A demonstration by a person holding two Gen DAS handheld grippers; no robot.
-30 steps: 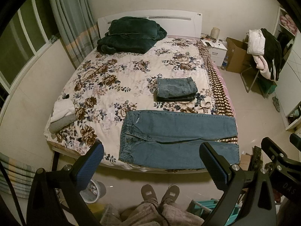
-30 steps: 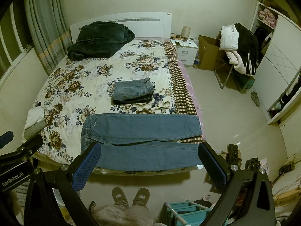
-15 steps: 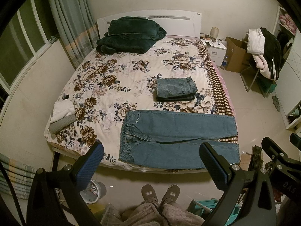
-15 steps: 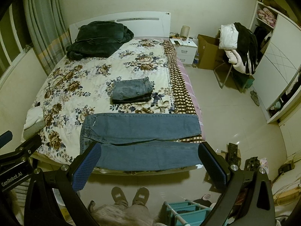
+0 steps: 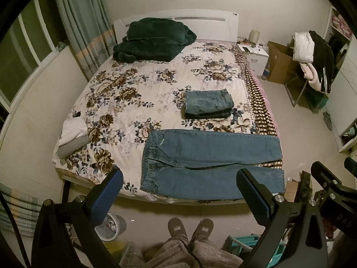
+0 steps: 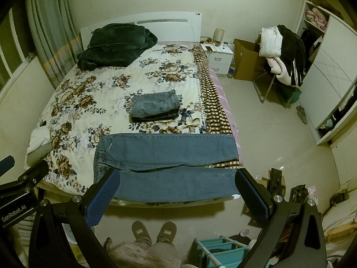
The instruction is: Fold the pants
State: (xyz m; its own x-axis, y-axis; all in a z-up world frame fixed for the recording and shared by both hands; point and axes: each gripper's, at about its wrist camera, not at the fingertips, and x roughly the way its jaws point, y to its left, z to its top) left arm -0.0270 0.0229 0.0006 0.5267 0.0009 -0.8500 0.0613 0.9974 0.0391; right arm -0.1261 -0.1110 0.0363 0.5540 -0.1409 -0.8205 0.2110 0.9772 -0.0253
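you've got mid-blue denim pants on a cream bedspread with brown and navy flowers, dark green blanket up by the white headboard.

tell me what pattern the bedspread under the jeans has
The cream bedspread carries brown and dark blue flowers; it shows best in the left wrist view, beneath the flat blue denim jeans.

Floral-covered bed bearing flat jeans, folded jeans, dark green blanket, white-grey bundle.
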